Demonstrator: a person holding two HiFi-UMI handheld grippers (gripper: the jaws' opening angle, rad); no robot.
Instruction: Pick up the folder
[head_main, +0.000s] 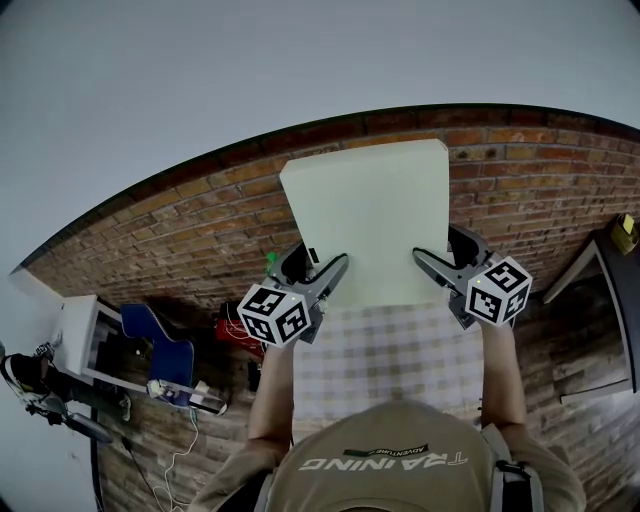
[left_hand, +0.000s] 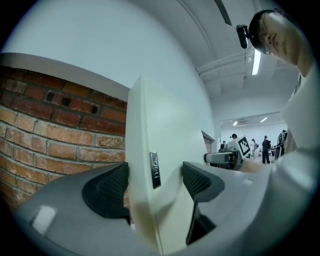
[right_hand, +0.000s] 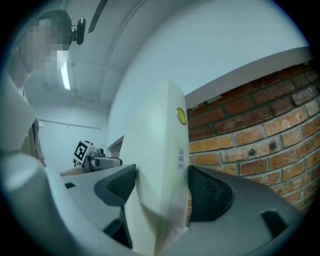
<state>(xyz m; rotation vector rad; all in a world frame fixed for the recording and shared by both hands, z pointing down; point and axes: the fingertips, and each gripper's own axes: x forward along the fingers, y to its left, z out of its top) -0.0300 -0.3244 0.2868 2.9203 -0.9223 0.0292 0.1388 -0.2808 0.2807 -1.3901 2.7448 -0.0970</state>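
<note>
The left hand-held gripper (head_main: 328, 272) and right hand-held gripper (head_main: 432, 262) each clamp a side edge of the folder (head_main: 370, 215), leaving its far edge free.

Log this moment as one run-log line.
phase: folder held up | left gripper: shut on folder | right gripper: shut on folder | below: brick floor

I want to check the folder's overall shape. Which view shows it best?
The head view: the folder shows its broad pale face, gripped at each side by the left tool and right tool. The left gripper view shows only its edge with a metal tab; the right gripper view, its edge with a yellow sticker.
</note>
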